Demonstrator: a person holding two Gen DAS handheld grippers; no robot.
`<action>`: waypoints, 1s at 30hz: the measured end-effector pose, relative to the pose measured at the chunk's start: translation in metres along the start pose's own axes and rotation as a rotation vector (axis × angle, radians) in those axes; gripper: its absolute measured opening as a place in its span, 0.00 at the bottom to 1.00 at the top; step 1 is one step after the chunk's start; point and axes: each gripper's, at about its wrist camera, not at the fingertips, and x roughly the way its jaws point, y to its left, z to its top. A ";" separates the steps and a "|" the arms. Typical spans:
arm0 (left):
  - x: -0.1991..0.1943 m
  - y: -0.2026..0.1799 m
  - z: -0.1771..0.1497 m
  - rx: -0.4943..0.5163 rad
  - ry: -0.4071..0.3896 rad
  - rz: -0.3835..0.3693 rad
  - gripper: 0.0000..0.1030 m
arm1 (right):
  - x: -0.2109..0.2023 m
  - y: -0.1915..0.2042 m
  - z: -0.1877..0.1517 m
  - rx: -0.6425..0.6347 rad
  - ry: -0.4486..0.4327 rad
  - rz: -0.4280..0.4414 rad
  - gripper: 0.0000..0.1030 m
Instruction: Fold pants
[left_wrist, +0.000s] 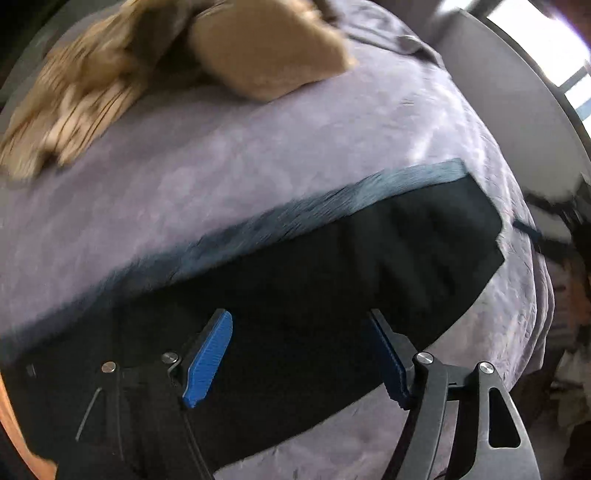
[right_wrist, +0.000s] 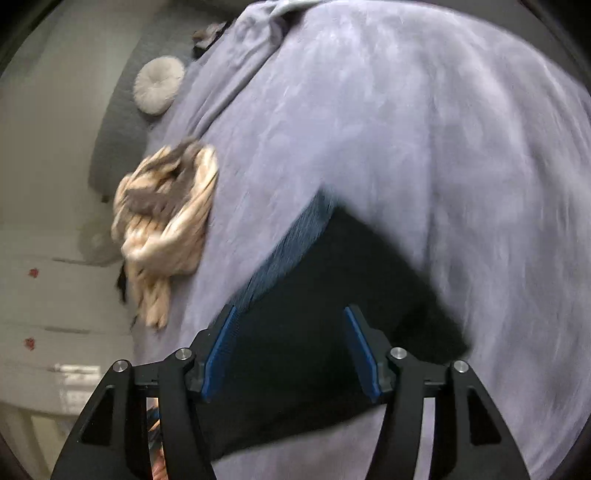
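From the left wrist camera, my left gripper (left_wrist: 301, 354) hangs with its jaws apart over the black pants (left_wrist: 314, 280), which lie flat as a long folded band on the purple bedspread (left_wrist: 221, 166); nothing sits between the blue pads. A tan blanket (left_wrist: 92, 85) is heaped well apart. From the right wrist camera, my right gripper (right_wrist: 290, 352) is likewise spread and empty above one end of the pants (right_wrist: 332, 295). I judge one fold laid and let go; next I need fresh grips at one end.
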 end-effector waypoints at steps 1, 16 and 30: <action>0.000 0.010 -0.012 -0.035 0.008 0.006 0.73 | 0.006 0.001 -0.018 -0.001 0.049 0.031 0.61; 0.014 0.114 -0.111 -0.220 0.040 0.200 0.73 | 0.158 0.044 -0.141 0.020 0.341 0.160 0.46; -0.008 0.110 -0.132 -0.171 0.060 0.169 0.73 | 0.118 0.038 -0.156 -0.029 0.345 0.006 0.24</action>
